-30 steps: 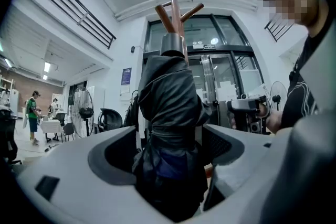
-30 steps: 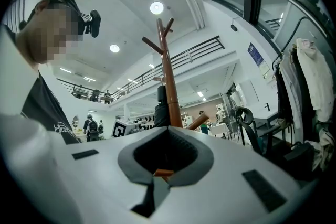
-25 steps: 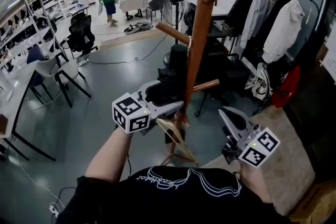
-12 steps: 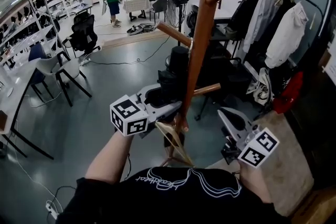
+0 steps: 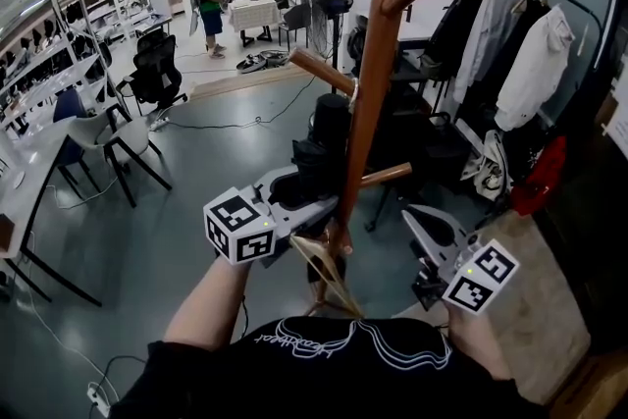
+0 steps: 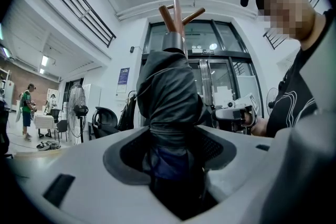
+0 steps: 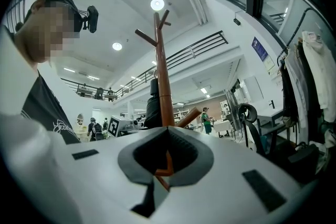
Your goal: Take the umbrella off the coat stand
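Umbrella (image 6: pixel 168 86) isn't off the coat stand (image 5: pixel 378 64) yet: left gripper (image 6: pixel 176 136) has just been closing and now pinches it, right gripper (image 7: pixel 168 131) sits shut and empty, so lifting's left.

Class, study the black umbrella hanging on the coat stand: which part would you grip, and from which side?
Probably best: grip the umbrella round its rolled body, coming in level from the side away from the coat stand. It hangs upright as a narrow bundle that fits between jaws. The left gripper has just been closing there, with the bundle between its jaws.
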The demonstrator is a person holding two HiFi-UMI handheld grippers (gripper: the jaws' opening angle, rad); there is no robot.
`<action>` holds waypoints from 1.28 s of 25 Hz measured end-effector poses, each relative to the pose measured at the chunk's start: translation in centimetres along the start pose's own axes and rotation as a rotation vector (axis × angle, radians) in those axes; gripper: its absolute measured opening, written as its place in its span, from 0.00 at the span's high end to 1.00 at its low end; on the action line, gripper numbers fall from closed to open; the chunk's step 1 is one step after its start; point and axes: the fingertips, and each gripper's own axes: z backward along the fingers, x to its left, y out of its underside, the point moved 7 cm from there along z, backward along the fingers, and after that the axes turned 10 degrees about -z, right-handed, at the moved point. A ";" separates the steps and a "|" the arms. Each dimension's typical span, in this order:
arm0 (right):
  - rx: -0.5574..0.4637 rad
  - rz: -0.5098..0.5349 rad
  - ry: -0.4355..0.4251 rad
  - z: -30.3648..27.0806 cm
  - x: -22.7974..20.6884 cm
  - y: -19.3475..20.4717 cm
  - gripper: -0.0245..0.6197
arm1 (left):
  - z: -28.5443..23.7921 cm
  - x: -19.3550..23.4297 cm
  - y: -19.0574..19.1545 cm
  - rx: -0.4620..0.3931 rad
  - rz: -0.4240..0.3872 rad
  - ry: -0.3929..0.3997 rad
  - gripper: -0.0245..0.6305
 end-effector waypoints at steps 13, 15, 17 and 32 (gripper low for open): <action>-0.011 -0.016 0.010 0.1 -0.1 0.0 0.96 | 0.1 -0.2 -0.5 -0.007 0.040 -0.017 0.59; -0.013 -0.025 0.010 0.2 -0.2 0.1 0.96 | 0.2 -0.2 -0.7 -0.015 0.049 -0.023 0.59; -0.016 -0.034 0.009 0.1 -0.1 0.3 0.96 | 0.4 -0.2 -1.0 -0.021 0.056 -0.029 0.59; -0.061 -0.071 0.029 -0.4 1.8 0.4 0.96 | 3.3 1.3 -3.3 -0.060 0.094 -0.080 0.59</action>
